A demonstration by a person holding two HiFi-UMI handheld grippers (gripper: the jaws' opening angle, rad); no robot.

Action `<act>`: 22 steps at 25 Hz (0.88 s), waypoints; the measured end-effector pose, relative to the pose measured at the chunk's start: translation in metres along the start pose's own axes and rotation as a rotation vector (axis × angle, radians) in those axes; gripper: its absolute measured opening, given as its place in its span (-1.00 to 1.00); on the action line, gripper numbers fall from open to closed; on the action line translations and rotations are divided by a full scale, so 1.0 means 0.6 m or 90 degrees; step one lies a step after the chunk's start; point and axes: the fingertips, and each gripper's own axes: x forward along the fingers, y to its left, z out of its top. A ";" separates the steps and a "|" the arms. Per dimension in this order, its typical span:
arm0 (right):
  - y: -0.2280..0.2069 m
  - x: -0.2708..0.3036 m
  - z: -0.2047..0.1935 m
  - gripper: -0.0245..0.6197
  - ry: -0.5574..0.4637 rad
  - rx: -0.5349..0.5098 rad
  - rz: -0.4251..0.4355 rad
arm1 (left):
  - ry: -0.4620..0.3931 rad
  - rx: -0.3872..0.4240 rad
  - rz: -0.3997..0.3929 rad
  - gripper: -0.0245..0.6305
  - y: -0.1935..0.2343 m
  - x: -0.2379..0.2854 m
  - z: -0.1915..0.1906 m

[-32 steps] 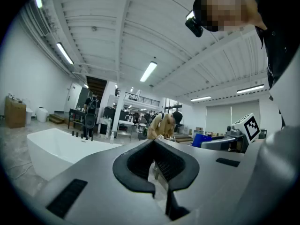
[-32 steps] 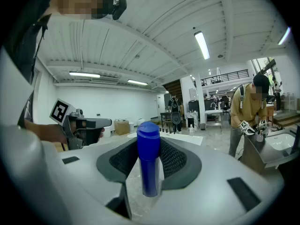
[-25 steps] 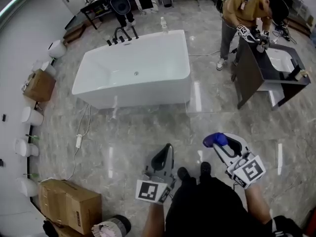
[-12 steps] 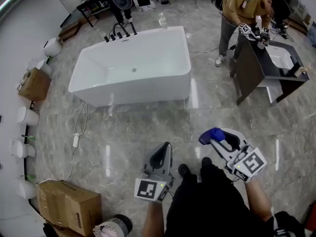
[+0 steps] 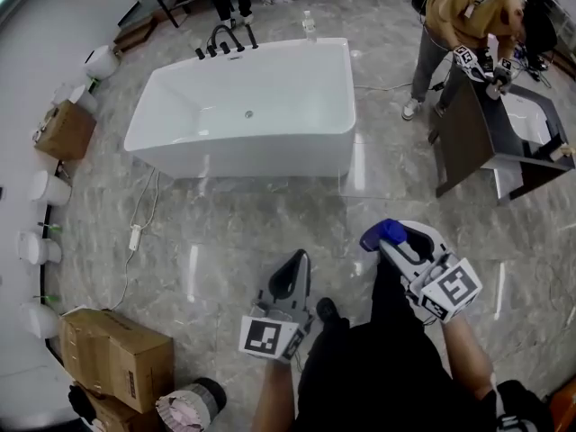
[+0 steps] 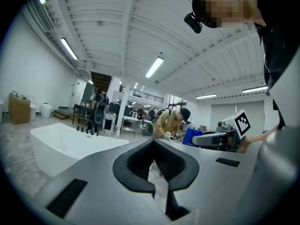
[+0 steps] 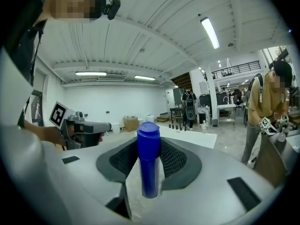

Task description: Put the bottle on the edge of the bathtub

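Observation:
The blue bottle (image 5: 380,234) stands upright between the pads of my right gripper (image 5: 391,243), which is shut on it low on its body. In the right gripper view the bottle (image 7: 149,168) fills the middle of the right gripper (image 7: 149,146). My left gripper (image 5: 299,259) hangs beside it over the floor, shut and holding nothing, and in its own view the left gripper (image 6: 152,143) has its tips meeting. The white bathtub (image 5: 252,162) lies ahead across the marble floor, well beyond both grippers; the bathtub (image 6: 65,144) shows at left.
Black taps (image 5: 221,40) and a clear bottle (image 5: 309,25) stand at the tub's far end. A person (image 5: 463,25) works at a dark cabinet (image 5: 472,133) on the right. Cardboard boxes (image 5: 112,358) and a cable (image 5: 142,228) lie to the left.
Both grippers have advanced a little toward the tub as I step forward. The blue bottle stays gripped in the right one. The left gripper is still shut and empty.

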 end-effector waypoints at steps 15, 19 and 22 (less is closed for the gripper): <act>-0.299 0.110 -0.023 -0.48 0.049 -0.062 0.194 | -0.021 -0.050 0.144 -0.89 -0.047 0.306 0.005; -0.325 0.160 -0.032 -0.48 0.082 -0.041 0.205 | -0.019 -0.053 0.169 -0.89 -0.025 0.344 0.008; -0.326 0.197 -0.050 -0.48 0.084 -0.044 0.217 | -0.015 -0.044 0.170 -0.89 -0.004 0.360 0.005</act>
